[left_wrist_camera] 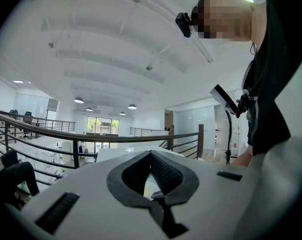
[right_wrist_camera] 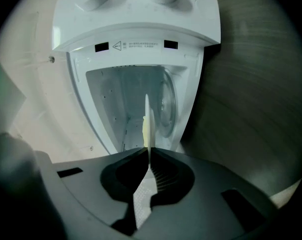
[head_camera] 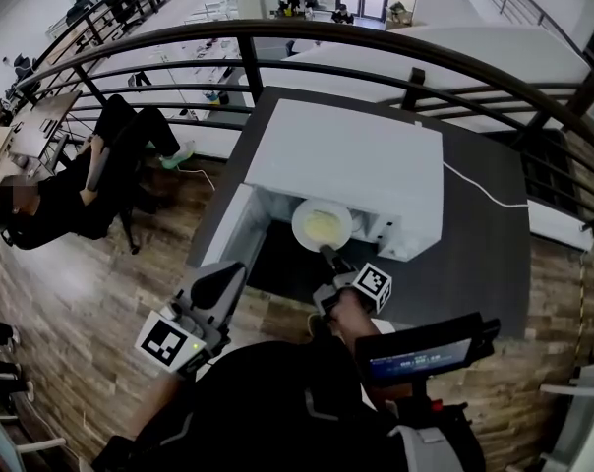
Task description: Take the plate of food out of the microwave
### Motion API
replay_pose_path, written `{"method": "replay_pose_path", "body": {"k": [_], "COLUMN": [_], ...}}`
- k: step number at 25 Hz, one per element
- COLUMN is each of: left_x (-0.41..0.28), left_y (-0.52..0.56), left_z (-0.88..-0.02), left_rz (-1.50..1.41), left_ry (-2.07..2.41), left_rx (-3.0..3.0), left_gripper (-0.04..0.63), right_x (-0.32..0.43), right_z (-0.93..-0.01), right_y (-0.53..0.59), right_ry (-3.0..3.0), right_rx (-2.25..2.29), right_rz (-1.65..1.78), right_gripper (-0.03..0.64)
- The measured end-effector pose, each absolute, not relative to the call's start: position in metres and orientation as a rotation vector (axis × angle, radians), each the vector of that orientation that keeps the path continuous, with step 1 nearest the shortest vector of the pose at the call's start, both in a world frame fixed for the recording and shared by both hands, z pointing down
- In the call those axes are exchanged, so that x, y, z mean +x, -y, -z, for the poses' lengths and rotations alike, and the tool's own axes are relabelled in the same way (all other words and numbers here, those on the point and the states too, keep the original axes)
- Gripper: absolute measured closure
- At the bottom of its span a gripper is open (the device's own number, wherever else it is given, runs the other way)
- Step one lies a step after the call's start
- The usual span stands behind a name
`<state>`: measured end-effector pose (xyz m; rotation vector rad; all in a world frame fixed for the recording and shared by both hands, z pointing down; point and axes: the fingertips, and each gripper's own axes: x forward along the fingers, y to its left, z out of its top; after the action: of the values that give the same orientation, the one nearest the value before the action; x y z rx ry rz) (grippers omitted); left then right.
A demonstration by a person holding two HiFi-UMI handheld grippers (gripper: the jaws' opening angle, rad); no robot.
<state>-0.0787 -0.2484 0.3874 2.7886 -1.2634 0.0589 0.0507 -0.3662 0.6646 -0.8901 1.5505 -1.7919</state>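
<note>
A white microwave stands on a dark table with its door swung open to the left. A white plate of pale yellow food sits at the cavity's mouth. My right gripper is shut on the plate's near rim. In the right gripper view the plate shows edge-on between the jaws of my right gripper, in front of the open microwave. My left gripper hangs low at the left, away from the microwave. The left gripper points up at the ceiling, shut with nothing in it.
A dark metal railing curves behind the table, with a drop to a lower floor beyond. A white cable runs across the table right of the microwave. A seated person is at the left on the wooden floor.
</note>
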Motion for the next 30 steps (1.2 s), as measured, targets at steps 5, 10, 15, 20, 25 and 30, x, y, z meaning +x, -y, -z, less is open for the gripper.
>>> {"method": "replay_pose_path", "body": {"k": [5,10,15,20,25,30], "left_x": [-0.074,-0.066,-0.062,-0.053,-0.048,-0.043], "left_y": [0.243,0.239,0.238,0.234,0.233,0.233], "left_z": [-0.391,-0.390,-0.393,-0.388,-0.392,-0.391], "left_rz": [-0.041,-0.026,-0.019,-0.008,-0.004,-0.003], "left_ry": [1.217,1.158,1.118,1.049,1.011,0.979], "left_rx": [2.811,2.832,2.847,2.881,2.900,2.907], "left_gripper": [0.592,0.592,0.593,0.592,0.592,0.593], "right_x": [0.049,0.055,0.058,0.063,0.070,0.074], "right_z": [-0.652,-0.637,-0.617,-0.597,-0.593,-0.585], "right_y": [0.343,0.321,0.310,0.297,0.290,0.283], "right_ry": [-1.572,-1.589,-1.609,-1.617,-1.610,-1.614], "right_rx": [-0.856,-0.857,-0.822,-0.816,-0.828,-0.830], "right_rz": [1.785,1.776,1.738,1.705,1.688,1.674], "right_gripper": [0.601,0.601,0.601,0.601,0.601,0.601]}}
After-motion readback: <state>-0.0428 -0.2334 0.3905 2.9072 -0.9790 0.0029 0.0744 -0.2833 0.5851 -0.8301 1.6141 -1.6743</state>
